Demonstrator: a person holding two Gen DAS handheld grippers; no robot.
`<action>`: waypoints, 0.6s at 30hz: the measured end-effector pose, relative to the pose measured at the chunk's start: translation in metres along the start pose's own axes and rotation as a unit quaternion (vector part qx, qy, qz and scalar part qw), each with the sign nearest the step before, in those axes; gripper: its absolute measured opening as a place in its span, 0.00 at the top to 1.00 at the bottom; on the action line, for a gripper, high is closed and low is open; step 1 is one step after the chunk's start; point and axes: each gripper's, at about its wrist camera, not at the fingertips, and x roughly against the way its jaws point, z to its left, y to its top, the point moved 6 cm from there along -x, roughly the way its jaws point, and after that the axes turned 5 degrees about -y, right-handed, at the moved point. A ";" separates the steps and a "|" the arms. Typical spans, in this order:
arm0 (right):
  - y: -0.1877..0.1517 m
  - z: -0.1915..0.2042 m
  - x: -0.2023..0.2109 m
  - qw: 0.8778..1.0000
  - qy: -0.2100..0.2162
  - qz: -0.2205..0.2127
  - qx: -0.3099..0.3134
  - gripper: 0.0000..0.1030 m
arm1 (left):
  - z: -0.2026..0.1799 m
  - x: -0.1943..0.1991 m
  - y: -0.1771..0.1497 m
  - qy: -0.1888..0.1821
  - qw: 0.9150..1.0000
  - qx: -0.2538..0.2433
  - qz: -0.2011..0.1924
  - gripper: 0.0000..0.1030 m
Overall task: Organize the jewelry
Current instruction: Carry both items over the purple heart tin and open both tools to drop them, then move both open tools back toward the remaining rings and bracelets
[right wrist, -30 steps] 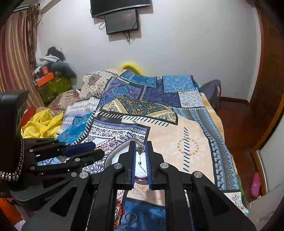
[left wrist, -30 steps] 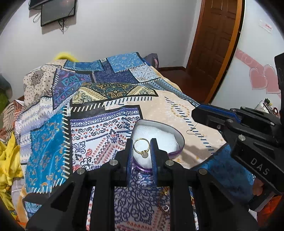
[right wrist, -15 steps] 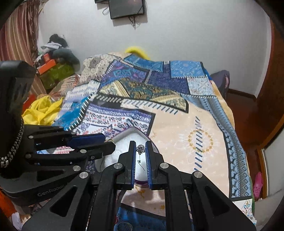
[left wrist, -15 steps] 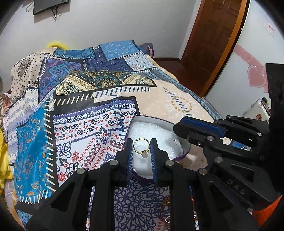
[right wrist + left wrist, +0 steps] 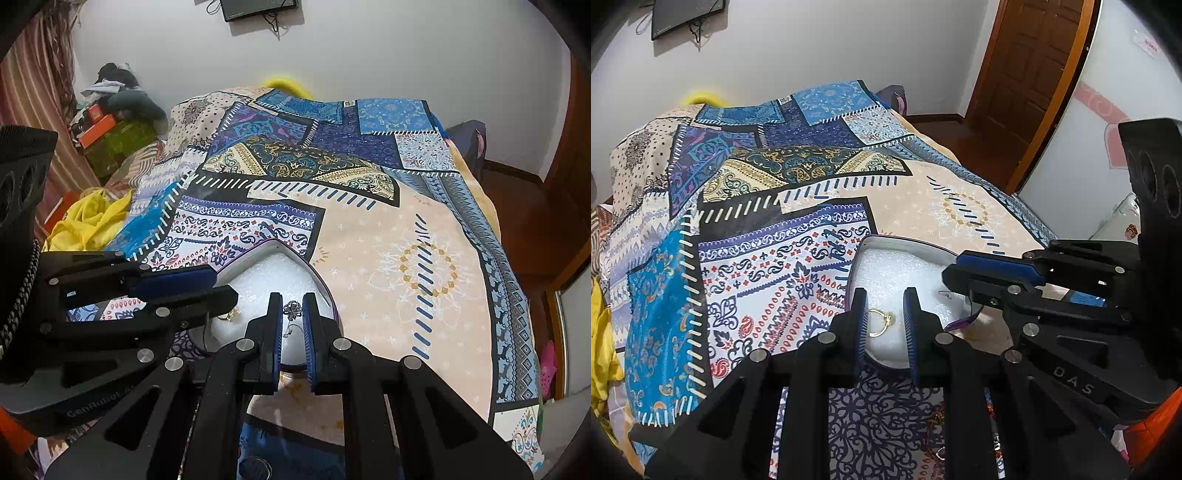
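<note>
While a patchwork bedspread (image 5: pixel 768 266) covers the bed, one white-lined jewelry box (image 5: pixel 897 266) sits on it. Left gripper (image 5: pixel 884 314) pinches one gold ring (image 5: pixel 881 323) over the lining; right gripper (image 5: pixel 292 314) clamps one silver pendant (image 5: pixel 291 309).

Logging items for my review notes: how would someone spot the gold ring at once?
On the patchwork bedspread sits a heart-shaped tin lined with white foam. The gold ring is over that foam, between the left claw's blue pads. It is a plain yellow hoop, unlike the dark silver filigree piece in the right claw.
</note>
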 end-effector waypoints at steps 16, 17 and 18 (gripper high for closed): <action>-0.001 0.009 0.047 0.999 -0.034 -0.036 0.012 0.69 | -0.006 0.055 -0.009 0.016 0.999 0.004 -0.030 0.79; -0.002 0.009 0.051 0.998 -0.038 -0.040 0.012 0.68 | -0.006 0.059 -0.010 0.017 0.999 0.004 -0.031 0.78; -0.003 0.010 0.055 0.998 -0.040 -0.045 0.012 0.68 | -0.007 0.062 -0.011 0.017 0.999 0.004 -0.033 0.76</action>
